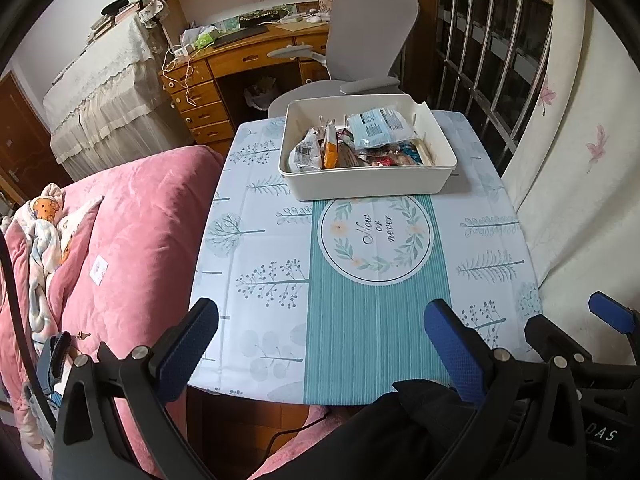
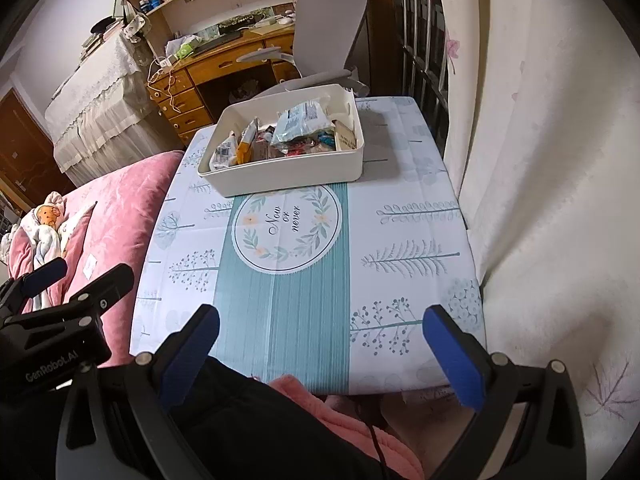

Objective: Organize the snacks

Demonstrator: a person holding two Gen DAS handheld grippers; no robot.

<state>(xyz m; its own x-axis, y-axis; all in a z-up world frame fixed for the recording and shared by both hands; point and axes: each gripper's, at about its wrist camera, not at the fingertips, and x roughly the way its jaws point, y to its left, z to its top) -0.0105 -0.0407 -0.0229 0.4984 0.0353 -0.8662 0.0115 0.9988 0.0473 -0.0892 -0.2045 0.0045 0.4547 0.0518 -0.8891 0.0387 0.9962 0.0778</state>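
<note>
A white rectangular bin (image 1: 368,184) (image 2: 288,178) stands at the far end of the small table, filled with several wrapped snacks (image 1: 352,148) (image 2: 276,136). A pale blue packet (image 1: 380,126) (image 2: 300,120) lies on top of the pile. My left gripper (image 1: 322,332) hovers open over the table's near edge, nothing between its blue pads. My right gripper (image 2: 320,332) is open as well, at the near edge, empty. In the left wrist view the right gripper (image 1: 576,328) shows at the lower right; in the right wrist view the left gripper (image 2: 76,276) shows at the left.
The table carries a tree-print cloth (image 1: 280,240) (image 2: 400,220) with a teal strip. A pink quilt (image 1: 132,232) (image 2: 120,216) lies to the left, a curtain (image 1: 580,160) (image 2: 540,160) to the right. A grey chair (image 1: 368,40) (image 2: 328,28) and wooden desk (image 1: 240,60) stand behind.
</note>
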